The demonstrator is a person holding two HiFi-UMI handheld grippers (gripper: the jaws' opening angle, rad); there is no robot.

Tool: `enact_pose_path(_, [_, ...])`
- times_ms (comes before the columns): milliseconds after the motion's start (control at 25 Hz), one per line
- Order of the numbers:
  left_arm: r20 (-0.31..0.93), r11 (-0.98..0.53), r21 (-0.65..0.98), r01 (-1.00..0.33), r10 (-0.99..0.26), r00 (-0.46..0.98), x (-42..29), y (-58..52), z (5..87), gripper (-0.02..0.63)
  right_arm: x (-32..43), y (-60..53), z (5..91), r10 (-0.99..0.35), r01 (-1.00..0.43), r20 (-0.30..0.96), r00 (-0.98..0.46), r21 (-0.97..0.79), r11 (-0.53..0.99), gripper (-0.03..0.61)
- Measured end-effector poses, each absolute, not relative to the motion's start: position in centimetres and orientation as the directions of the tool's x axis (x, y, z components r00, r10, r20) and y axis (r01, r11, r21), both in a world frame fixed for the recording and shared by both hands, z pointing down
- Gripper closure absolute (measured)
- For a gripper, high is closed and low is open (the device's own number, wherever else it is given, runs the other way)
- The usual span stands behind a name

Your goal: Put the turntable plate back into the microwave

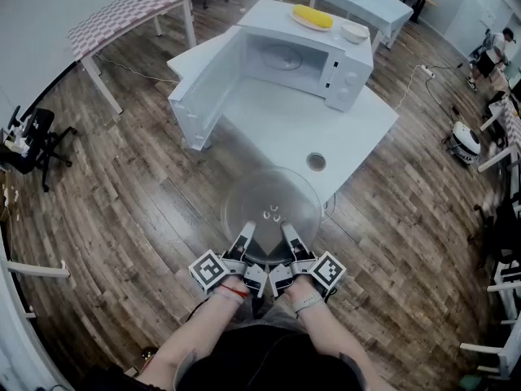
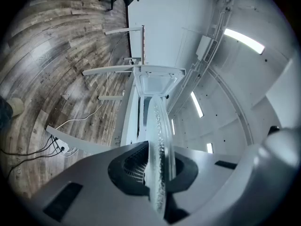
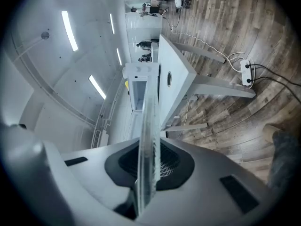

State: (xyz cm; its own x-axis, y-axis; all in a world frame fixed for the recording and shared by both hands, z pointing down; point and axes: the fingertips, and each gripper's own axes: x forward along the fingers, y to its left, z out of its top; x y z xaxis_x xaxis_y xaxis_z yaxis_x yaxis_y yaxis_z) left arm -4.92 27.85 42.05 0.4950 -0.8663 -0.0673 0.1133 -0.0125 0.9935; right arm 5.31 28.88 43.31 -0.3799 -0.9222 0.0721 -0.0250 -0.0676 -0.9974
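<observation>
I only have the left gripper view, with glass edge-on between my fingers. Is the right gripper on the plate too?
Observer: Yes, the right gripper is shut on the turntable plate at its near rim, beside the left gripper.
Operator: Is the microwave's top bare?
Observer: No, a dish with a yellow item and a small white bowl sit on the microwave.
Operator: Anything on the table before it?
Observer: A round grommet hole near the table's front right.

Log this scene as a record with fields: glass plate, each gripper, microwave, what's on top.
plate: clear turntable plate, held in the air, outside the microwave
left gripper: shut on its near rim
right gripper: shut on its near rim
microwave: white, on table, door open
on top: yellow item on a dish; white bowl
</observation>
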Motion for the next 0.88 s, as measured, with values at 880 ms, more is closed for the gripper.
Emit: enact_pose_path(880, [-0.052, 0.025, 0.991, 0.129, -0.825, 0.563, -5.7, 15.5, 42.8, 0.583, 4.4, 17.4, 43.8, -0.949, -0.022, 0.095, -0.302, -0.995, -0.092, 0.537])
